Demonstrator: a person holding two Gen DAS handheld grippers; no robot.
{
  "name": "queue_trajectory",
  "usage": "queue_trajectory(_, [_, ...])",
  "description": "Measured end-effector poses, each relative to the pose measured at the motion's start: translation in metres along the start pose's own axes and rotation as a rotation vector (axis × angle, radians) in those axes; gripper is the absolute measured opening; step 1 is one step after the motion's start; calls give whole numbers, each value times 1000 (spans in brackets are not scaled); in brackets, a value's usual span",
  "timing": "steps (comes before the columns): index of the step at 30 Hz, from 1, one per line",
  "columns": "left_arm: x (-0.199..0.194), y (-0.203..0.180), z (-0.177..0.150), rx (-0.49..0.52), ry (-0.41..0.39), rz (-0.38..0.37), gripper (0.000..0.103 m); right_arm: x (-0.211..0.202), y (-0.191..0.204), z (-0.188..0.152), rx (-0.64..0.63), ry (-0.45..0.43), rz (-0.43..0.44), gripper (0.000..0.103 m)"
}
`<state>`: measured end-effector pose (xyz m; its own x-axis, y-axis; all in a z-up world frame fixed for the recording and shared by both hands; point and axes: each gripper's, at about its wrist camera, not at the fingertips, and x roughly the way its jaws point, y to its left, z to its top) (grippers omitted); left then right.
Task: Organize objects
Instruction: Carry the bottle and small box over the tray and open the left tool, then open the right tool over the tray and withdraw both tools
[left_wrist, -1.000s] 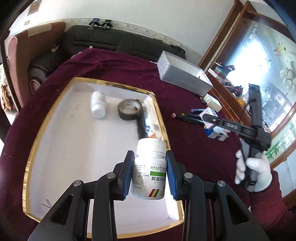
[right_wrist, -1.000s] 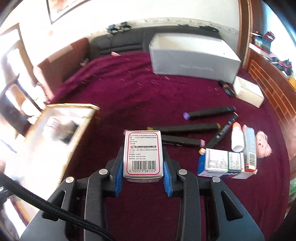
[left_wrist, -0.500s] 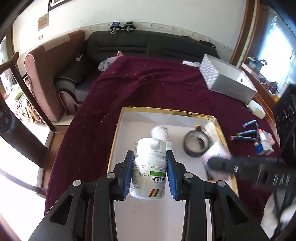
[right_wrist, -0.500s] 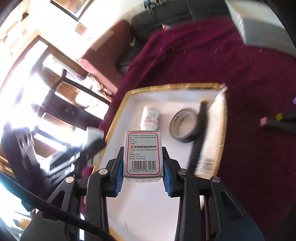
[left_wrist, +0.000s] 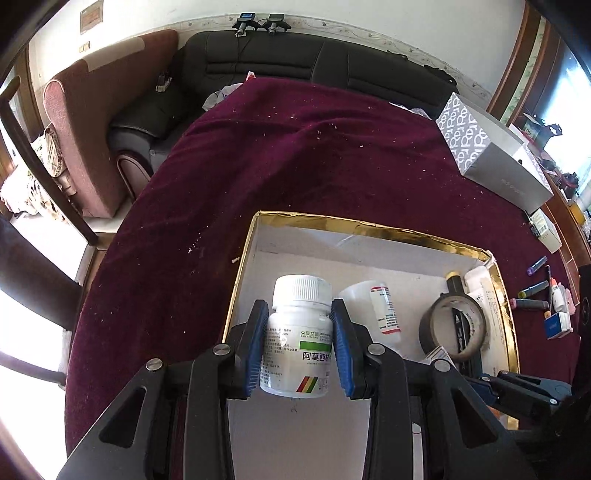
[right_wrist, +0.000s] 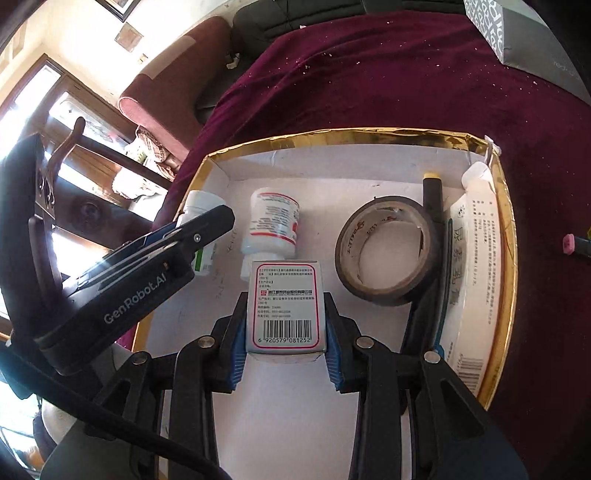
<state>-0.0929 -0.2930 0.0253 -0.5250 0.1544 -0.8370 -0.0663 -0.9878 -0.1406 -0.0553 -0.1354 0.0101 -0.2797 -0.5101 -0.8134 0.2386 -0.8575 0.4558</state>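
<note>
Gold-edged cardboard forms the tray (right_wrist: 506, 236), which fills the centre of the right wrist view and the lower centre of the left wrist view, resting on a maroon cloth (left_wrist: 295, 155). The left gripper (left_wrist: 298, 343) is clamped on a white pill bottle (left_wrist: 297, 354), held upright over the tray's near left part; the blue pads (left_wrist: 255, 350) press both sides of the label. The right gripper (right_wrist: 284, 328) is clamped on a small medicine box (right_wrist: 284, 306), barcode face up, over the tray's lower centre. Neither item appears to be set down yet; contact with the tray floor cannot be confirmed. Already stowed in the tray: a second bottle (right_wrist: 273, 221) lying on its side at centre, a tape roll (right_wrist: 388, 251) to its right, a dark marker (right_wrist: 432, 199) just beyond the roll, and a white tube (right_wrist: 476, 251) along the right wall. Still outside, at the right edge of the left wrist view: several markers (left_wrist: 532, 291) and small packages (left_wrist: 557, 321) on the cloth, with a grey carton (left_wrist: 491, 151) at upper right. Judgement: the task is roughly at its midpoint. The two held items need releasing into free tray space, then the loose items on the cloth remain to be collected. Whether the carton belongs to the task cannot be determined.
</note>
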Motion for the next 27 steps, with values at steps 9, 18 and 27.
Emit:
queue_trajectory(9, [2,8,5,-61,-14,-46,30,6,9,5,-61,-14,-78,34])
queue_trajectory(18, [-20,20,5,-147,-33,-102,33,-24,19,1,-128,-116,-119,45])
queue_trajectory(27, [-91,4,-31,-167,-124,-145,48,-90,-13,-22,-105,-233,-121,52])
